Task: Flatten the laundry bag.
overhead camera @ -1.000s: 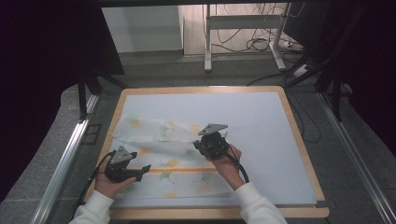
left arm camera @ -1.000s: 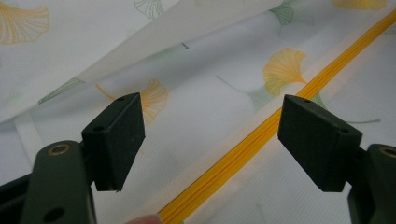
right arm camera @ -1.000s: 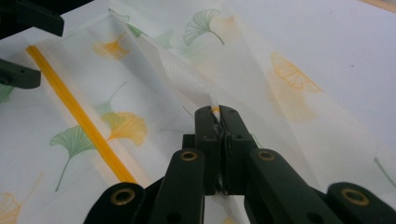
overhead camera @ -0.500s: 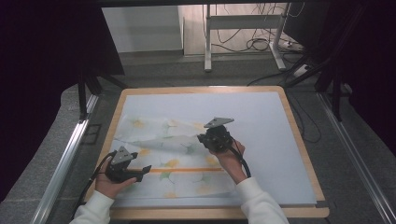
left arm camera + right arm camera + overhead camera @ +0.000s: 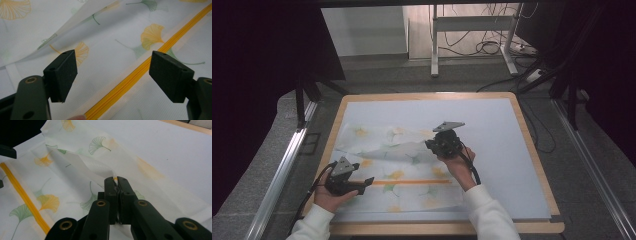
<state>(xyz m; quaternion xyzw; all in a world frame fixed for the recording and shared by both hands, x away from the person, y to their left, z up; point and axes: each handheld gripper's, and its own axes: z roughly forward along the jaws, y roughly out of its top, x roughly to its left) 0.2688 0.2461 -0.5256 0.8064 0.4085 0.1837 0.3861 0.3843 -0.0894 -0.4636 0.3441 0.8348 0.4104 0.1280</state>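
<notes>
Since 1.0 s ago the right gripper has carried its pinched fold up-frame; the left gripper has not shifted. Left: jaws wide, empty, over the ginkgo-print cloth at lower left. Centre: right jaws closed on the fold. Lay it flat, edges aligned.
</notes>
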